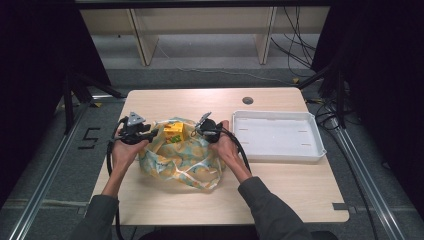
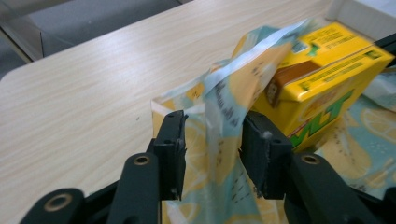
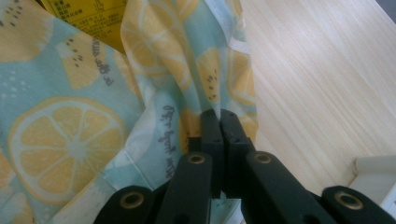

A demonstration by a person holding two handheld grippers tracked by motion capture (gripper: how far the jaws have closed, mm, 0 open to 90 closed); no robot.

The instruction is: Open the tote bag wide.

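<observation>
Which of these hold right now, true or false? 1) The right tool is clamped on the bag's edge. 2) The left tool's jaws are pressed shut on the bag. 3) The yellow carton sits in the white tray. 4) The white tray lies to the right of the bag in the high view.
1) True: the right tool has its jaws closed together on a fold of the lemon-print bag.
2) False: the left tool has its jaws apart, with the bag's edge hanging loosely between them.
3) False: the yellow carton sits at the bag's mouth, between the two tools.
4) True: the white tray lies on the table, right of the bag.
</observation>
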